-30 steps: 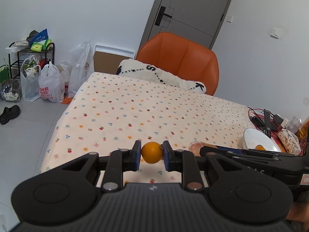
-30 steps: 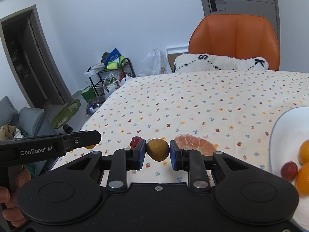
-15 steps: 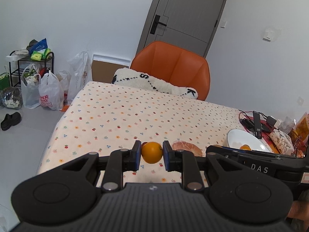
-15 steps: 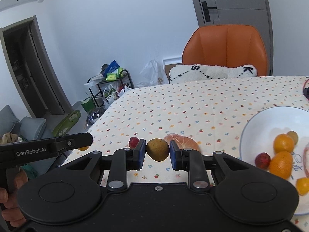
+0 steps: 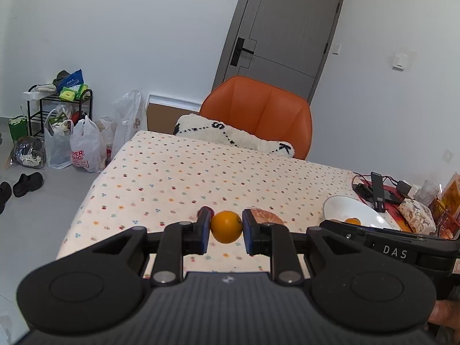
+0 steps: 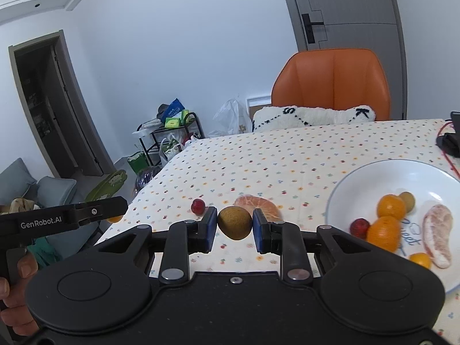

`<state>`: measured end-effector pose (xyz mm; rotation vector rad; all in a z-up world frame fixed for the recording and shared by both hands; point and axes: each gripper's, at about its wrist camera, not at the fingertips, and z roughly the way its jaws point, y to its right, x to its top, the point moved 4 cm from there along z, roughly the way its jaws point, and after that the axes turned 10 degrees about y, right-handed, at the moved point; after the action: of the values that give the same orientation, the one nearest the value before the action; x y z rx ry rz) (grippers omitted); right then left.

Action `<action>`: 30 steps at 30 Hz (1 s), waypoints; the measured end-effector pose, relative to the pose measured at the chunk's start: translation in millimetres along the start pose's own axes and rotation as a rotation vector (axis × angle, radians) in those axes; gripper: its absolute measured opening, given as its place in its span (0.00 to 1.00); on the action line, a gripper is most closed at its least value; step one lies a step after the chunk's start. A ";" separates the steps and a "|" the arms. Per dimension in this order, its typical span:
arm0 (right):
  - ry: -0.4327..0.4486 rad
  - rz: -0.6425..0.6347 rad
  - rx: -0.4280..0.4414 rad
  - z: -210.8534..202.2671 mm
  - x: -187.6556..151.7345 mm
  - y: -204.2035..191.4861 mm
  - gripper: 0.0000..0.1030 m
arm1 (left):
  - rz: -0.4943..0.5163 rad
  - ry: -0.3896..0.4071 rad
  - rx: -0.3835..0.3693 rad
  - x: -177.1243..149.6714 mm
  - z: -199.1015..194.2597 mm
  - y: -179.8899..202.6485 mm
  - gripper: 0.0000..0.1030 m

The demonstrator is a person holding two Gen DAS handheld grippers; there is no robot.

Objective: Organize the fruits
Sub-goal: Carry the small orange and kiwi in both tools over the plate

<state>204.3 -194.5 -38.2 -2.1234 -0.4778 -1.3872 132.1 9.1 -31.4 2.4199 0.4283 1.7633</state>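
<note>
fingers of left gripper (image 5: pixel 226 227) clenched on orange (image 5: pixel 226 226), right gripper (image 6: pixel 235 223) clamped on brown kiwi-like fruit (image 6: pixel 234 222); both held above tabletop (image 6: pixel 287 155), likely for carry to white plate (image 6: pixel 342 189); red fruit (image 6: pixel 198 206), peeled segment (image 6: pixel 253 202) left on cloth.

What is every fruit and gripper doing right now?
left gripper: shut on the orange, held above the table.
right gripper: shut on the kiwi.
red fruit: loose on the tablecloth.
peeled citrus piece: lying on the tablecloth.
white plate: holding several fruits.
door: closed.
</note>
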 end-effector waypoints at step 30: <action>0.070 0.091 -0.144 -47.7 -3.4 97.9 0.24 | 0.098 -0.053 -0.138 -23.5 38.9 112.5 0.21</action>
<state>224.3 -300.8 -51.1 -2.1725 -0.2576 -1.4770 179.9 -102.3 -36.2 2.4217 0.1781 1.7001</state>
